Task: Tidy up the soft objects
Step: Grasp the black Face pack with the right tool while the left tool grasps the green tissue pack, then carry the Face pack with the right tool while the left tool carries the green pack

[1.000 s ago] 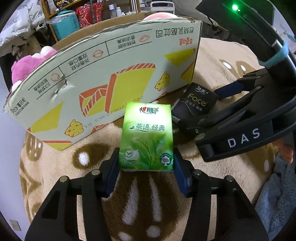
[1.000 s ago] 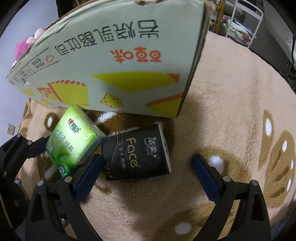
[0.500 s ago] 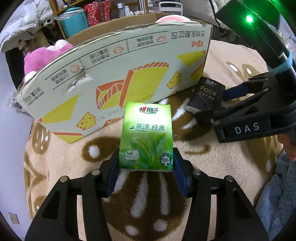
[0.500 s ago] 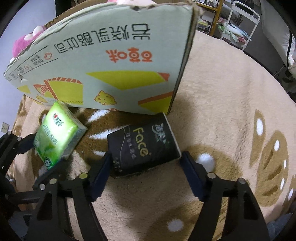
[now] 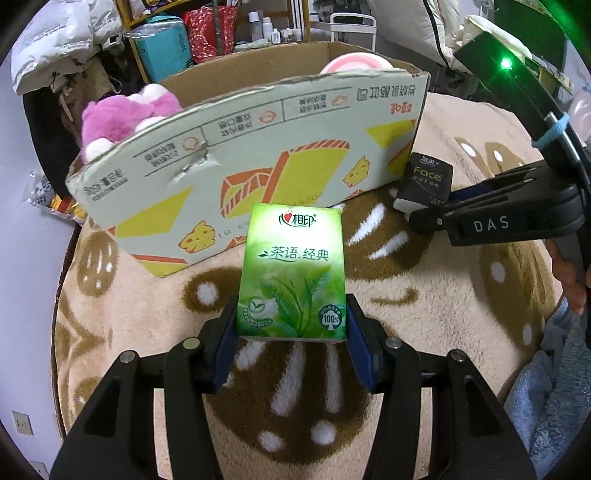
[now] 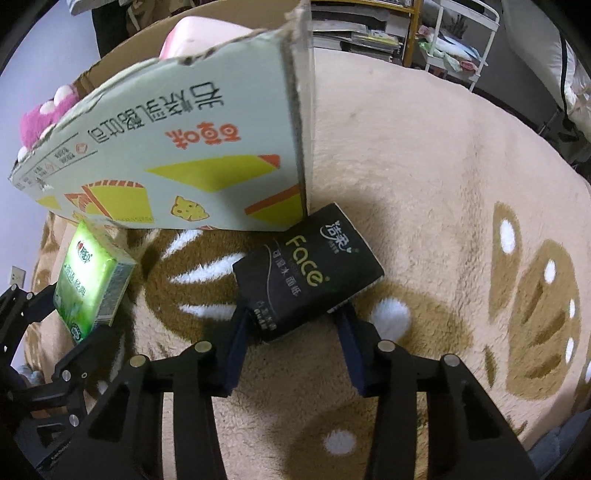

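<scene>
The green tissue pack (image 5: 291, 273) is clamped between the 2 fingers of the left gripper (image 5: 291, 332), above the rug (image 5: 424, 332). The black Face tissue pack (image 6: 308, 273) is gripped by the right gripper (image 6: 293, 332), beside the cardboard box (image 6: 177, 155).

Cluttered shelves (image 5: 221, 22), white puffy bag (image 5: 55, 33), white wire rack (image 6: 461, 40), blue fleece (image 5: 546, 398).
</scene>
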Action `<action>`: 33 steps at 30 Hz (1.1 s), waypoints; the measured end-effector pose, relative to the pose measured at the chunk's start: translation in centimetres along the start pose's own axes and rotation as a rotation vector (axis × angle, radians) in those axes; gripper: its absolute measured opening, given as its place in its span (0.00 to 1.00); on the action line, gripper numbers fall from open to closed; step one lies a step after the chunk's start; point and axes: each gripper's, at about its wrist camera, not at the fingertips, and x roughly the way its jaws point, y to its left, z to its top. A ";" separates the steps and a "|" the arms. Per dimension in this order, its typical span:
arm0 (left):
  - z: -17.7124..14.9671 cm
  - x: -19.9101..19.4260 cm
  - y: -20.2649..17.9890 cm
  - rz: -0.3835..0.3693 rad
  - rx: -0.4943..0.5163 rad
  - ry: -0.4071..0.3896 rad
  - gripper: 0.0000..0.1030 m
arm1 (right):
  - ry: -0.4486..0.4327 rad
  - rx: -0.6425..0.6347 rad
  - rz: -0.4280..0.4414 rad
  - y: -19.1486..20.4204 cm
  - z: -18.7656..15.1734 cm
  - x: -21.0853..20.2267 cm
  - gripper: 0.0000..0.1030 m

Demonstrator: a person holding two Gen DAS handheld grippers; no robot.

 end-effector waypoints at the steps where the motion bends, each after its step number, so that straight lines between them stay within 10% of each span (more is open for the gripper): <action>1: -0.1 -0.3 0.2 0.003 -0.004 -0.001 0.51 | 0.000 0.005 0.008 -0.2 0.0 0.0 0.47; 11: 0.3 -0.6 1.6 -0.008 -0.050 -0.016 0.51 | 0.010 0.060 0.086 -3.8 1.5 0.4 0.49; 19: 0.3 0.2 1.1 -0.013 -0.030 -0.005 0.51 | -0.007 -0.003 0.004 -4.2 3.2 0.8 0.75; 33: 0.3 0.9 0.8 -0.022 -0.023 0.005 0.51 | -0.082 -0.054 -0.019 -4.7 5.3 2.0 0.67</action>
